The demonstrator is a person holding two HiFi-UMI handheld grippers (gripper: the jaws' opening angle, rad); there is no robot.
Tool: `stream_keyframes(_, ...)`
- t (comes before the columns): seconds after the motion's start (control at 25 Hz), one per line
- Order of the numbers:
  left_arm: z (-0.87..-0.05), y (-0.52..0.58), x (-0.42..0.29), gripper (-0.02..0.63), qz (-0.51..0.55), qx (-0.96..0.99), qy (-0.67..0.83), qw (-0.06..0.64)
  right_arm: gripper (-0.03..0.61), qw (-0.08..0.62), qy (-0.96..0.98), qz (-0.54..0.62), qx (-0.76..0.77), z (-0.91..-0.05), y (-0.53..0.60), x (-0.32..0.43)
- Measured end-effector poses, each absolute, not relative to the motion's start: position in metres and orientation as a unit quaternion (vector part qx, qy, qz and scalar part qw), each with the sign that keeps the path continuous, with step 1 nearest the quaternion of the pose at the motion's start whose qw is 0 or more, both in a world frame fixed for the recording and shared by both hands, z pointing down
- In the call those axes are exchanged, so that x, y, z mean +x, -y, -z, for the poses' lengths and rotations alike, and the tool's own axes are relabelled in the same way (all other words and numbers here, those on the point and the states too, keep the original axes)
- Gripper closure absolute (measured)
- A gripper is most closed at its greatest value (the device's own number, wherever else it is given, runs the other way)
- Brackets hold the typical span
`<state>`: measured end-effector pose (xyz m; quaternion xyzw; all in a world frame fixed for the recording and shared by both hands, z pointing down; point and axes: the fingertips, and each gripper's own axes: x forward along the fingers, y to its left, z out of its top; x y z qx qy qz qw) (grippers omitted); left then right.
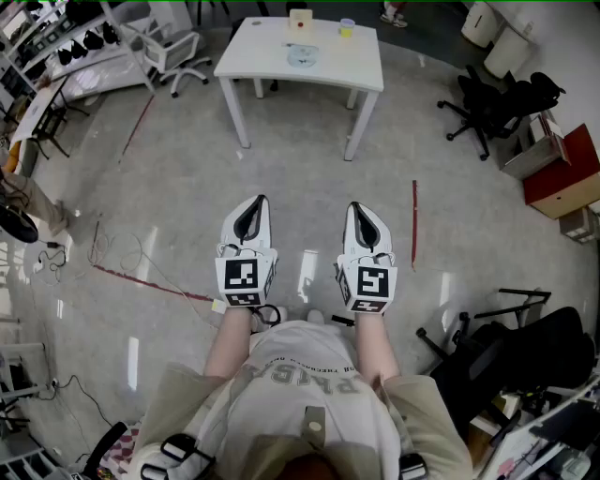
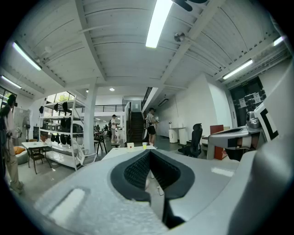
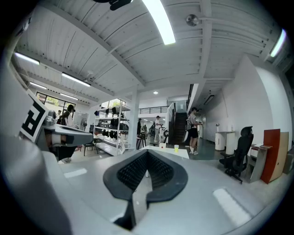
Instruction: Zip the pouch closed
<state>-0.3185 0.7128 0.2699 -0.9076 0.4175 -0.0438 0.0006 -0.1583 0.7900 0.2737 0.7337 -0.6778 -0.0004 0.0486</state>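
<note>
Head view first: I've got both grippers held out level in front of the person's chest, side by side with a gap between them. The left gripper (image 1: pixel 253 211) and right gripper (image 1: pixel 364 217) are both over bare floor (image 1: pixel 187 187), touching nothing. The white table (image 1: pixel 253 52) is straight ahead and well apart from them. On it sit a small box (image 1: pixel 300 19), a yellow cup (image 1: pixel 347 27) and a flat pale blue thing that I take to be the pouch (image 1: pixel 302 57). It's too small from here to be sure, or to see any zipper. It lies near the middle of the tabletop, just in front of the box, nowhere near either gripper.

Left gripper view: jaws are fully together, the black ribbed pads (image 2: pixel 138 170) pressed against each other with nothing between them. Past the tip I can see the table's far edge with the box and cup poking up. The pouch is hidden behind the gripper body. The right gripper shows at the right edge of this view.

Right gripper view: same story, jaws closed flat on each other and empty. The box and cup sit just above the tip, there's no sign of the pouch from this angle, and the left gripper's marker cube is at the left edge
</note>
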Motion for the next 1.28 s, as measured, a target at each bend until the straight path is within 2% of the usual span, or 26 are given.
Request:
stream_keyframes(0.6, -0.272, -0.729, -0.305, 0.603, 0.055, -0.905, -0.421, 0.001, 0.580, 0.057, 0.683, -0.005, 0.728, -0.280, -0.805, -0.149)
stream_keyframes(1.0, -0.282, -0.741, -0.286, 0.598, 0.051, -0.898, -0.435, -0.035, 0.574, -0.007, 0.697, -0.072, 0.713, -0.294, -0.821, -0.114)
stream_keyframes(1.04, -0.284, -0.743, -0.284, 0.530, 0.051, -0.898, -0.435, -0.041, 0.458, -0.013, 0.705, -0.073, 0.705, -0.294, -0.822, -0.113)
stream_keyframes(1.08, -0.285, -0.745, -0.282, 0.431, 0.050, -0.898, -0.435, -0.048, 0.337, -0.018, 0.713, -0.075, 0.697, -0.295, -0.823, -0.113)
stream_keyframes(1.12, -0.285, -0.746, -0.281, 0.379, 0.049, -0.897, -0.436, -0.054, 0.331, -0.022, 0.718, -0.076, 0.691, -0.295, -0.825, -0.112)
stream_keyframes(1.16, -0.285, -0.748, -0.280, 0.364, 0.046, -0.895, -0.439, -0.058, 0.331, -0.023, 0.721, -0.075, 0.688, -0.294, -0.826, -0.111)
stream_keyframes(1.28, -0.284, -0.758, -0.277, 0.359, 0.044, -0.892, -0.447, -0.054, 0.330, -0.019, 0.726, -0.069, 0.684, -0.295, -0.834, -0.106)
